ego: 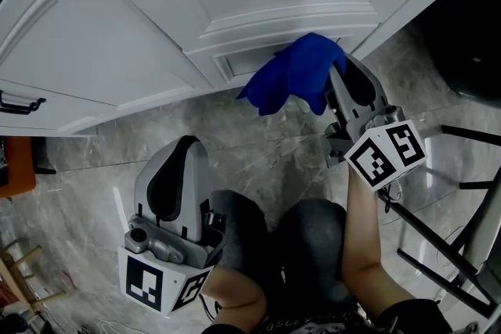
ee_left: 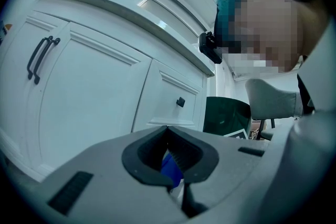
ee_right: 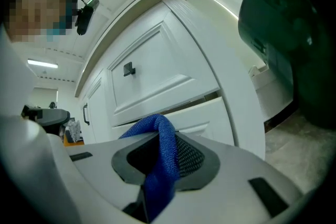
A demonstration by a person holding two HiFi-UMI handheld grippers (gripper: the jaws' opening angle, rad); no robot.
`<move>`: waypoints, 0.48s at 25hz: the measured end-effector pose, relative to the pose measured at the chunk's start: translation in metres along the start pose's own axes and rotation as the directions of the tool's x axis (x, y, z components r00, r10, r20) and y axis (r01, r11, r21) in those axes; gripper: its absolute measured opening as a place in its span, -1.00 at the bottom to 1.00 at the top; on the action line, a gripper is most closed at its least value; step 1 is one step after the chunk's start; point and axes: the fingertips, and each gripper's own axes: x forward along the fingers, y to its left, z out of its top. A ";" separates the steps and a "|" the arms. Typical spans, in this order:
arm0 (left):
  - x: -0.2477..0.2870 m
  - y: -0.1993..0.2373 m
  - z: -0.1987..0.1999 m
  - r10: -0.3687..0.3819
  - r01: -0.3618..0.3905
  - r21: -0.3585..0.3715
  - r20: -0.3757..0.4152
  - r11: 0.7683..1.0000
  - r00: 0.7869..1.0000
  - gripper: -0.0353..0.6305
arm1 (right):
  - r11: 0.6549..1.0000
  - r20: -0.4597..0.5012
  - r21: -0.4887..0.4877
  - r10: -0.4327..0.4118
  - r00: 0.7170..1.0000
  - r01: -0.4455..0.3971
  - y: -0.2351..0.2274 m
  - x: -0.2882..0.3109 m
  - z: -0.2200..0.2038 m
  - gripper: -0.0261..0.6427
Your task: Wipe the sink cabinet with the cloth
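One cloth (ego: 293,78), right claw (ee_right: 164,160), seemingly drooping leftward

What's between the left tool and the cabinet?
Only bare floor, by the head view: the left tool is short of the cabinet. The cloth is off to the side, clamped in the right tool at the cabinet's base.

My left gripper (ee_left: 168,128) fills the lower frame from 4 to 8 o'clock. Its dark jaws meet at the tips, and a sliver of blue cloth (ee_left: 170,168) shows in the hollow behind them. The white sink cabinet (ee_left: 94,92) spans 9 to 12 o'clock, with a black bar handle (ee_left: 41,59) at 9 o'clock and a small black knob (ee_left: 180,102) near centre.
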 end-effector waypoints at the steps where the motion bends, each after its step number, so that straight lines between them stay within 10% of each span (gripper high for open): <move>1: 0.000 0.000 0.000 0.000 0.000 -0.001 0.000 1.000 1.000 -0.88 | 1.000 0.000 -0.002 -0.007 1.000 0.007 -0.003 -0.002 0.001 -0.65; 7: -0.003 0.000 0.000 0.001 -0.001 -0.003 0.006 1.000 1.000 -0.88 | 0.997 0.039 0.023 -0.069 0.997 0.068 -0.021 -0.014 0.007 -0.65; 12: -0.007 0.003 0.003 0.010 -0.010 -0.003 0.009 1.000 1.000 -0.88 | 0.962 0.038 -0.180 -0.200 0.979 0.203 -0.048 -0.043 0.021 -0.65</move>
